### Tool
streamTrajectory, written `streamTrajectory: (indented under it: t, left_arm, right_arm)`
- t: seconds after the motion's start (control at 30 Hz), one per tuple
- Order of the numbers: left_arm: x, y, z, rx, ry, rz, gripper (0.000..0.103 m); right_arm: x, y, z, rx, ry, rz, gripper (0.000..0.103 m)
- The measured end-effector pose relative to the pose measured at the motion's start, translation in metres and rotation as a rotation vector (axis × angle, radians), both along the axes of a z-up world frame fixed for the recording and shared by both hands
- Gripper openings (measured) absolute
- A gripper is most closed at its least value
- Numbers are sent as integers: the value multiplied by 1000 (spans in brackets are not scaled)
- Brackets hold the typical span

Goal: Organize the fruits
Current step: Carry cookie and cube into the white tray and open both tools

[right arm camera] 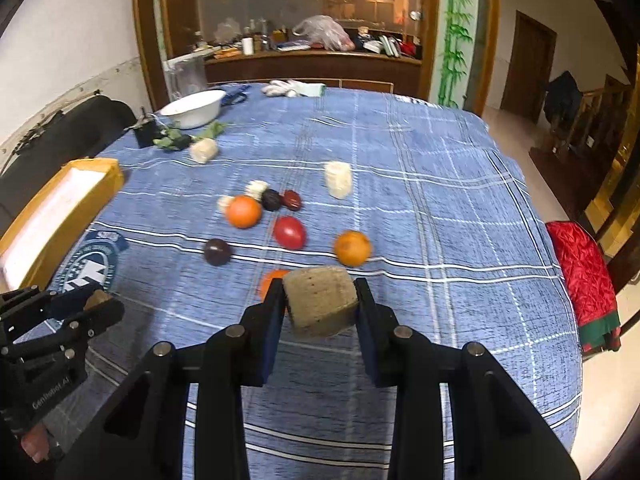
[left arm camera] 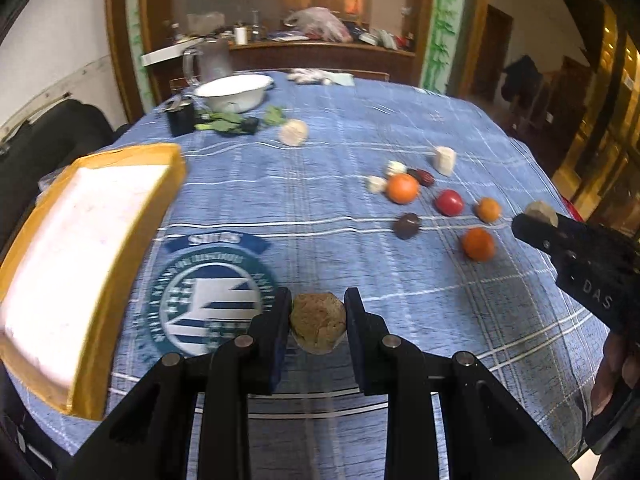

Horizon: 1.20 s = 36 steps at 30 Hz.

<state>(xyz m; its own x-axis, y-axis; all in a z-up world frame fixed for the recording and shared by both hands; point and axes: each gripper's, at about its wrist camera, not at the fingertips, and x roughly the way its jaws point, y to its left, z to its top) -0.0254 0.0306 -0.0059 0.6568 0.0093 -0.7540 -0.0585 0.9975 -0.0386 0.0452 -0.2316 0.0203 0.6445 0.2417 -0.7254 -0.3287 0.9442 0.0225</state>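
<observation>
- Brown, rough, rounded lump [left arm camera: 318,323]: pinched between the pads of the left tongs [left arm camera: 318,322], clear of the table, likely so it can be carried to the tray.
- Tan, flat-faced block [right arm camera: 320,306], grainy: clamped in the right tongs [right arm camera: 320,307], likewise lifted for sorting.
- Yellow-rimmed tray [left arm camera: 132,264], white inside, empty where visible: near left, the probable destination.
- Blue plaid cloth [left arm camera: 360,128]: covers the table, soft and slightly creased.
- Loose fruit at mid-table: smooth orange [right arm camera: 243,211], glossy red tomato [right arm camera: 289,232], dark plum [right arm camera: 217,252], second orange [right arm camera: 352,248], awaiting sorting.
- White enamel bowl [right arm camera: 194,109]: far left.
</observation>
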Motion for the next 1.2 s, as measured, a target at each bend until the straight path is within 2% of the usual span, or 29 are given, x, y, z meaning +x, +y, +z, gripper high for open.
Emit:
streamTrajectory:
  t: [0.27, 0.67, 1.0, 1.2]
  left_arm:
    - [-8, 53, 9, -6, -17, 123, 26]
    - [-19, 137, 16, 5, -31, 331, 26]
    - [-19, 218, -2, 17, 23, 541, 26]
    - [-26, 248, -12, 30, 51, 608, 26]
  right_arm:
    - [-12, 38, 12, 17, -32, 70, 36]
    - [-15, 119, 20, 54, -44, 226, 36]
    - [-12, 209, 23, 91, -31, 381, 36]
    - [-10, 277, 18, 118, -8, 488, 36]
